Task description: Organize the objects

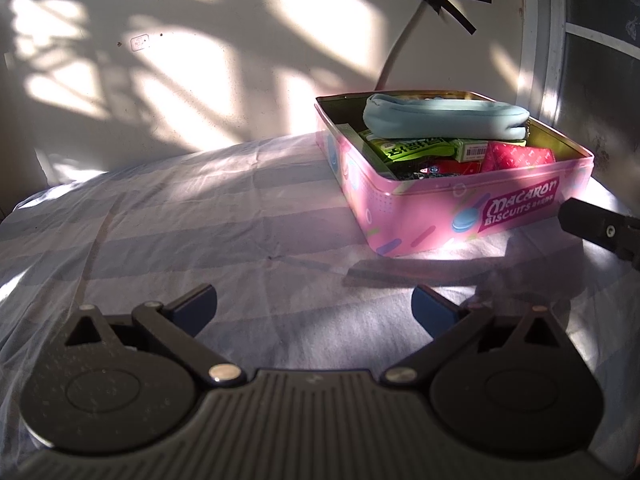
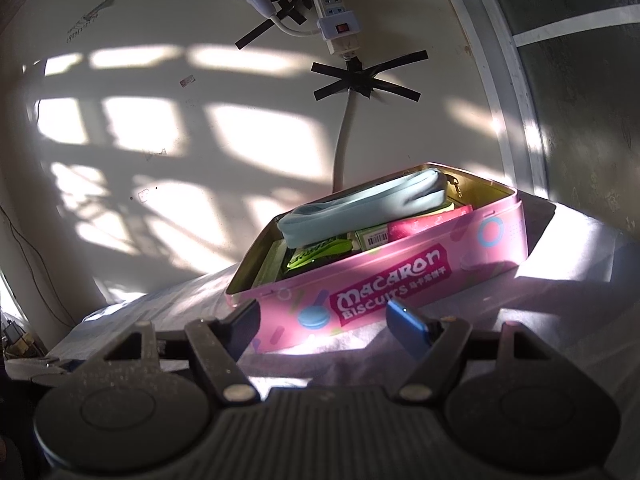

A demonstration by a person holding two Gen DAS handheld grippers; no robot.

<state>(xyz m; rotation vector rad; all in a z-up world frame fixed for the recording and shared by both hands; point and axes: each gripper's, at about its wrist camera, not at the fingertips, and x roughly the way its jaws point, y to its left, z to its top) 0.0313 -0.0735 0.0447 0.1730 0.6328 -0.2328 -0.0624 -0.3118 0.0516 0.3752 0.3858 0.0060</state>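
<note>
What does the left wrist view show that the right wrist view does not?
Only the left wrist view shows the red packet clearly and a finger of the right hand-held gripper at its edge. Only the right wrist view shows the power strip taped to the wall. Both show the pink biscuit tin and blue pouch on top.

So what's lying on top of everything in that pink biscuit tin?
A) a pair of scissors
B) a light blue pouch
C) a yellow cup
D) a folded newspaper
B: a light blue pouch lies across the top of the green and red packets inside the open pink biscuit tin.
</note>
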